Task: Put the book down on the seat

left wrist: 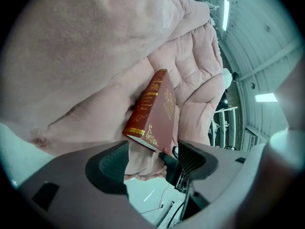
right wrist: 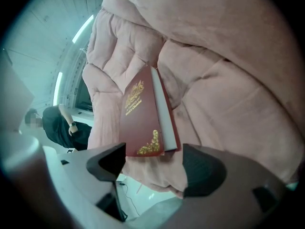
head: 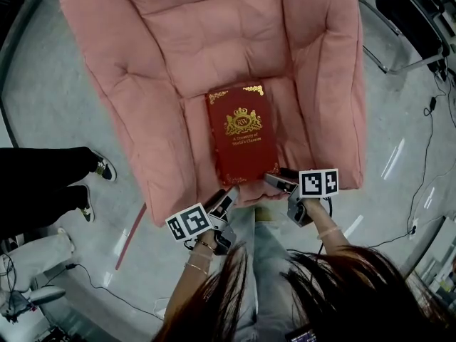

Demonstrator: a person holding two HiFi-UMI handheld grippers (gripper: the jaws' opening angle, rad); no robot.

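The dark red hardback book with gold ornament lies flat on the quilted pink armchair seat, just ahead of the left gripper and right gripper, both spread and empty, so the placing looks done.

Head view steeply down, 2 gripper views low & close; all 3 share book.

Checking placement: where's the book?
Head view centre: the red book lies at the front of the pink seat, just beyond the left gripper and right gripper.
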